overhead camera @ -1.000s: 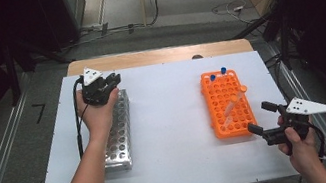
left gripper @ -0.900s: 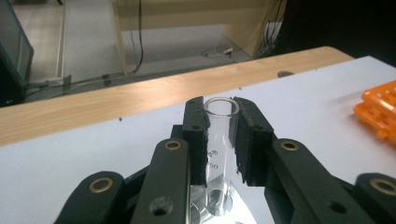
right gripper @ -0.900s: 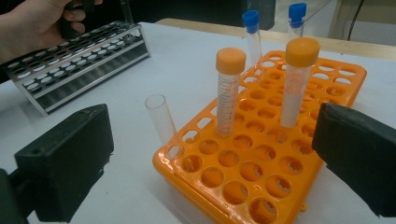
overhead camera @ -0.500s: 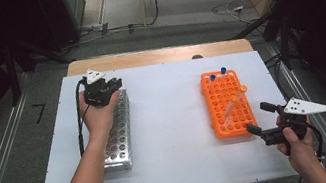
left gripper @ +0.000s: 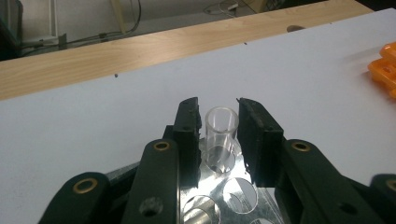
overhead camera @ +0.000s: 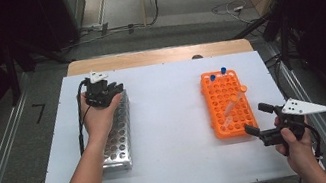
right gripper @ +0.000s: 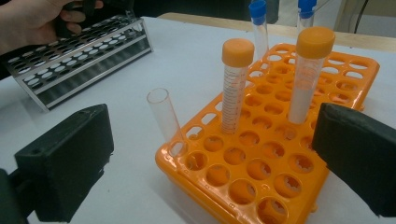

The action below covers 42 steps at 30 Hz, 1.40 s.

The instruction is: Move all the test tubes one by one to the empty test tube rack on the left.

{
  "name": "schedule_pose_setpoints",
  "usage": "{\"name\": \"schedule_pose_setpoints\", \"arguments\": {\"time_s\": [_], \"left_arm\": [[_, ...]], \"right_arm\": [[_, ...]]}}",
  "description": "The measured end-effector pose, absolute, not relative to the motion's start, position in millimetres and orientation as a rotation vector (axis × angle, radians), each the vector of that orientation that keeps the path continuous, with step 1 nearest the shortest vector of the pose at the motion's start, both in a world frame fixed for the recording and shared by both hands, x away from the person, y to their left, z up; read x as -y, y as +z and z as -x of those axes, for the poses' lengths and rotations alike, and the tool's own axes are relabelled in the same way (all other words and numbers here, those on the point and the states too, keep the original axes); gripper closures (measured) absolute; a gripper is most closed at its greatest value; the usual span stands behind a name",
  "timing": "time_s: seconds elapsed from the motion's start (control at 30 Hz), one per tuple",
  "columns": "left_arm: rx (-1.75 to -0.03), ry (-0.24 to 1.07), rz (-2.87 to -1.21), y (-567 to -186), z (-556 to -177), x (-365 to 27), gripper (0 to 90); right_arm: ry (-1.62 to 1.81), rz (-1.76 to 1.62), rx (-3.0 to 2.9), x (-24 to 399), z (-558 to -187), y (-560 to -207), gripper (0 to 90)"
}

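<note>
Right tool (overhead camera: 259,119), at 5 o'clock on the table (overhead camera: 171,120), stands wide open and empty beside the orange rack (overhead camera: 228,104). Left tool (left gripper: 219,130), at 10 o'clock, has its jaws slightly apart around a clear open tube (left gripper: 221,135) seated upright in the metal rack (overhead camera: 119,135); contact unclear.

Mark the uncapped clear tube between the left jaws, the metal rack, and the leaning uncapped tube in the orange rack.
Clear tube (left gripper: 222,122), left gripper view, its open rim.
Metal rack (overhead camera: 119,138), high view, its perforated top.
Leaning uncapped tube (right gripper: 163,114), right gripper view, mid-wall.
</note>
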<state>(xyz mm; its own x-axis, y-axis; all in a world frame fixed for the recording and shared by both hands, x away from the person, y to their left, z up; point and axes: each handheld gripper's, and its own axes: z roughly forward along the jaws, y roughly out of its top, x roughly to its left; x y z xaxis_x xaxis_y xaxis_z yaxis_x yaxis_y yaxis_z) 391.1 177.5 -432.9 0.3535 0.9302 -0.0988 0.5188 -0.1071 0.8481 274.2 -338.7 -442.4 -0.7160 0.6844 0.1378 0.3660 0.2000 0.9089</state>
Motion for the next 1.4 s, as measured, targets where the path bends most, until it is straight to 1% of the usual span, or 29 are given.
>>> {"name": "schedule_pose_setpoints", "arguments": {"time_s": [0.13, 0.2, 0.23, 0.27, 0.3, 0.33, 0.4, 0.43, 0.53, 0.57, 0.7, 0.9, 0.97, 1.07, 1.13, 1.17, 1.33, 1.4], "left_arm": [[-1.276, 0.573, -1.730, -429, -388, -181, 60.1], [-1.244, 0.550, -1.697, -424, -382, -183, 52.0], [-1.232, 0.538, -1.690, -422, -380, -182, 40.0], [-1.228, 0.535, -1.685, -420, -378, -181, 40.0], [-1.215, 0.531, -1.682, -417, -374, -180, 27.0], [-1.198, 0.523, -1.675, -415, -370, -179, 27.0], [-1.165, 0.504, -1.655, -411, -360, -178, 19.3], [-1.151, 0.495, -1.650, -410, -356, -177, 19.3], [-1.118, 0.479, -1.623, -407, -340, -175, 11.6], [-1.105, 0.473, -1.618, -406, -335, -175, 11.6], [-1.054, 0.454, -1.610, -407, -314, -171, 6.2], [-1.007, 0.434, -1.606, -409, -287, -165, 3.0], [-0.991, 0.423, -1.599, -410, -281, -163, 0.2], [-0.964, 0.440, -1.619, -412, -272, -158, 0.0], [-0.946, 0.427, -1.625, -415, -268, -155, 0.0], [-0.940, 0.423, -1.633, -416, -266, -153, 0.0], [-0.914, 0.407, -1.641, -417, -256, -146, 0.0], [-0.907, 0.405, -1.646, -418, -253, -143, 0.0]], "right_arm": [[1.524, -0.993, -2.186, 338, -275, -443, 0.0], [1.521, -0.995, -2.193, 337, -275, -444, 0.0], [1.522, -0.990, -2.200, 335, -276, -446, 0.0], [1.522, -0.990, -2.200, 335, -276, -446, 0.0], [1.522, -0.985, -2.208, 334, -276, -446, 0.0], [1.522, -0.985, -2.208, 334, -276, -446, 0.0], [1.525, -0.977, -2.221, 331, -277, -448, 0.0], [1.525, -0.977, -2.221, 331, -277, -448, 0.0], [1.534, -0.975, -2.233, 328, -277, -449, 0.0], [1.534, -0.975, -2.233, 328, -277, -449, 0.0], [1.547, -0.965, -2.253, 324, -278, -451, 0.0], [1.559, -0.954, -2.270, 319, -279, -454, 0.0], [1.556, -0.951, -2.284, 315, -280, -455, 0.0], [1.553, -0.946, -2.291, 312, -280, -457, 0.0], [1.548, -0.936, -2.305, 310, -281, -458, 0.2], [1.543, -0.938, -2.305, 309, -281, -459, 3.2], [1.529, -0.941, -2.314, 302, -282, -461, 4.6], [1.527, -0.942, -2.323, 299, -282, -462, 7.0]]}}
